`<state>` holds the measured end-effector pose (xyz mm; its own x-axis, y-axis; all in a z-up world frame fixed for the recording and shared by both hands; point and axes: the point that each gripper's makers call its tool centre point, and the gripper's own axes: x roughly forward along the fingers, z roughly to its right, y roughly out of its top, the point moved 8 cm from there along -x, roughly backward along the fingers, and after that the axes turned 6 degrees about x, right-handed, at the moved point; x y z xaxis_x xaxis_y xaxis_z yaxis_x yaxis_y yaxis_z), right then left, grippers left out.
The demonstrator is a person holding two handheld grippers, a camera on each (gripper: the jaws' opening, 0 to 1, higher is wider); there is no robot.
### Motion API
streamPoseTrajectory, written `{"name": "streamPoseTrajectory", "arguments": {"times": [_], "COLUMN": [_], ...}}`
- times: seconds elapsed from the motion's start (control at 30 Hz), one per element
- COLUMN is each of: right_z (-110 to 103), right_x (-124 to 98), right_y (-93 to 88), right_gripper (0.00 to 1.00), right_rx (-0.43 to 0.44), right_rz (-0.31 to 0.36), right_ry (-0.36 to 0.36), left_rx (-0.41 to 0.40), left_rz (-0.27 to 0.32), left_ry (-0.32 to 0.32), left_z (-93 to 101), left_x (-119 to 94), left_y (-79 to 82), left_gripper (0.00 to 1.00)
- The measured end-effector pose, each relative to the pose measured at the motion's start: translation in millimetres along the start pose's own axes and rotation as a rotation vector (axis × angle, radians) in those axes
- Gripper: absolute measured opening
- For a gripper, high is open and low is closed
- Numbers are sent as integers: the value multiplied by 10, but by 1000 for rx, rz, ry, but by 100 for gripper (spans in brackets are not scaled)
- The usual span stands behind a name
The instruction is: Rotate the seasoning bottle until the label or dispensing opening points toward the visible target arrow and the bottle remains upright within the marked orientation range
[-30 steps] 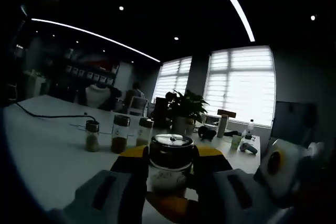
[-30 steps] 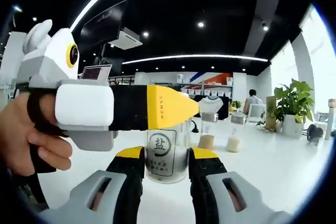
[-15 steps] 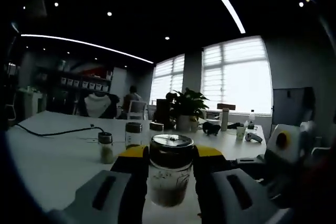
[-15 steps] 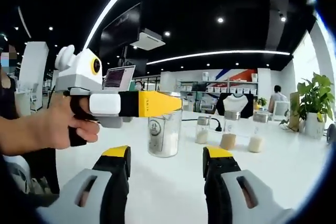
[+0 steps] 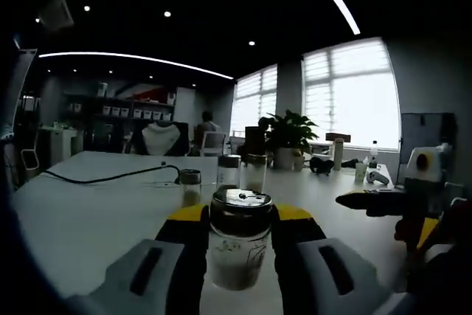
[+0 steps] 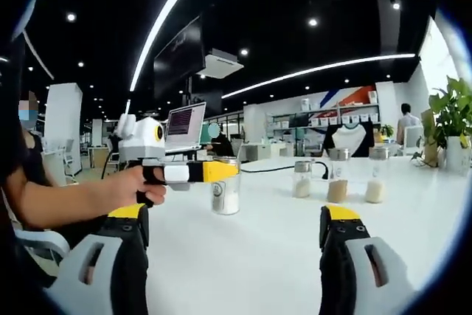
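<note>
The seasoning bottle (image 5: 236,256) is clear glass with a metal lid and white grains in its lower part. It stands upright on the white table (image 5: 88,234). My left gripper (image 5: 237,215) is shut on it, its yellow-tipped jaws pressing both sides. In the right gripper view the same bottle (image 6: 226,197) sits well ahead, held by the left gripper (image 6: 220,172) in a person's hand (image 6: 129,182). My right gripper (image 6: 234,215) is wide open with nothing between its jaws, drawn back from the bottle. Its dark tips (image 5: 369,201) reach in from the right of the left gripper view.
Three small spice jars (image 6: 338,180) stand in a row farther along the table, beyond the held bottle (image 5: 228,172). A black cable (image 5: 110,176) trails across the table. A potted plant (image 5: 291,134), a laptop (image 6: 184,125) and chairs sit at the far side.
My right gripper, which flanked the bottle closely a second ago, has opened wide and drawn back from it. The left gripper keeps its hold on the bottle.
</note>
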<state>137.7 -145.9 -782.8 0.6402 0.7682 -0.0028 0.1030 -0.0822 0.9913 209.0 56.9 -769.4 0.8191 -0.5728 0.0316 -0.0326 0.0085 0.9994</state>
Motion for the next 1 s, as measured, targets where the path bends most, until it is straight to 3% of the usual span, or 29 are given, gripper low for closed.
{"name": "streamPoseTrajectory", "arguments": {"times": [0.43,1.0], "right_z": [153,181], "right_x": [-162,-215], "right_y": [-9,-116], "right_gripper": [99,97], "right_rx": [23,31], "right_rz": [-4,-26], "right_ry": [-63,-84], "left_rx": [16,-7], "left_rz": [-61,-53], "left_ry": [54,70], "left_z": [-139,-174], "left_x": [-139,-287], "left_y": [-177,-279], "left_gripper": [35,35]}}
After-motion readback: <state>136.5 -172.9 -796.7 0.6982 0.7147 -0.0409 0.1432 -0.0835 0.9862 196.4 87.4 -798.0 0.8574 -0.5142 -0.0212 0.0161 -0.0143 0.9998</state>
